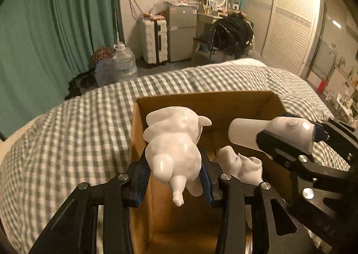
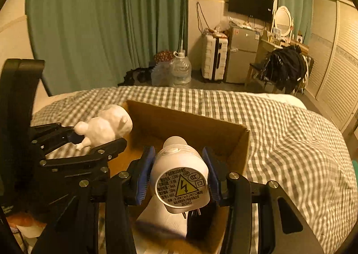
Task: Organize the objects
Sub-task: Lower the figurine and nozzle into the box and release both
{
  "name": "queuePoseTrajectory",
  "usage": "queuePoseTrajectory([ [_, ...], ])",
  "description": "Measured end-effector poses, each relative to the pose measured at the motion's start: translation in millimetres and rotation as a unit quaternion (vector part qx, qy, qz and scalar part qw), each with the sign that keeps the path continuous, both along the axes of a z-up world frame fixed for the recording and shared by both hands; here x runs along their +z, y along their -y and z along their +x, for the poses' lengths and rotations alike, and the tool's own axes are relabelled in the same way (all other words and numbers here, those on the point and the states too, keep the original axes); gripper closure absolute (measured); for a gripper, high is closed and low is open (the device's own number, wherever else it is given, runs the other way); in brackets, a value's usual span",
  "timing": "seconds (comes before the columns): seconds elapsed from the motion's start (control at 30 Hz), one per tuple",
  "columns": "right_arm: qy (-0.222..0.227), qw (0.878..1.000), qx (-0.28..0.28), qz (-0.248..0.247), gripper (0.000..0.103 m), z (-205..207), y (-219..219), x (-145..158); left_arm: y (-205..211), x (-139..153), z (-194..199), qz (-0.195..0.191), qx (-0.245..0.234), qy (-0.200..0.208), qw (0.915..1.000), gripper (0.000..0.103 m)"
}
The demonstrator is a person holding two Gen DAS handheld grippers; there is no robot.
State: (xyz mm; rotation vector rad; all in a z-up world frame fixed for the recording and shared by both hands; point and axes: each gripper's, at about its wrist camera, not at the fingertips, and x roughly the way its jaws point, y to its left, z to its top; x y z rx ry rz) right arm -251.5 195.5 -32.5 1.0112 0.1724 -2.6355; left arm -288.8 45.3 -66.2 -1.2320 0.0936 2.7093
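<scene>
My left gripper [image 1: 175, 173] is clamped on a white figurine [image 1: 173, 144], its blue pads [image 1: 143, 177] pressing both flanks, with the open cardboard box [image 1: 201, 101] directly beneath and ahead of my fingers on the checked bedspread [image 1: 78, 124]. My right gripper [image 2: 180, 173] is clamped on a white plug-in night light [image 2: 181, 177], label end toward the camera, held above the same box. A second white figurine [image 1: 239, 164] lies inside the box, just right of my left fingers.
</scene>
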Motion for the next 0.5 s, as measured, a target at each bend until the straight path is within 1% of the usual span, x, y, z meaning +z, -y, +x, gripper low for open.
queuePoseTrajectory([
  [0.1,0.011,1.000,-0.002,0.002,0.059,-17.2,0.3,-17.1,-0.5,-15.6,-7.8,-0.005,-0.004,0.011,0.9999,0.062],
  [0.17,0.017,1.000,-0.002,0.000,0.059,-21.6,-1.2,-25.5,-0.4,-23.9,-9.7,-0.007,-0.006,0.019,0.9998,0.062],
  [0.23,0.028,1.000,-0.004,-0.005,0.059,-26.4,-4.8,-32.0,-0.3,-27.6,-6.8,-0.004,-0.011,0.023,0.9997,0.062],
  [0.3,0.032,0.999,-0.009,-0.018,0.059,-30.2,-10.3,-32.1,-2.6,-26.5,-2.7,-0.004,-0.016,0.029,0.9995,0.059],
  [0.37,0.027,0.999,-0.013,-0.026,0.057,-26.9,-14.6,-26.8,-4.9,-22.3,5.5,-0.007,-0.019,0.032,0.9993,0.044],
  [0.4,0.019,0.999,-0.017,-0.029,0.048,-23.7,-17.0,-21.5,-4.9,-17.0,10.9,-0.007,-0.017,0.031,0.9994,0.040],
  [0.43,0.014,0.999,-0.020,-0.031,0.043,-20.4,-18.0,-18.8,-6.1,-12.2,16.3,-0.007,-0.015,0.029,0.9994,0.035],
  [0.47,0.010,0.999,-0.023,-0.037,0.039,-17.4,-20.6,-11.8,-4.8,-4.1,23.1,-0.004,-0.011,0.026,0.9996,0.032],
  [0.5,0.004,0.999,-0.026,-0.046,0.039,-11.9,-23.9,-2.9,-3.3,2.9,28.4,-0.001,-0.009,0.024,0.9997,0.032],
])
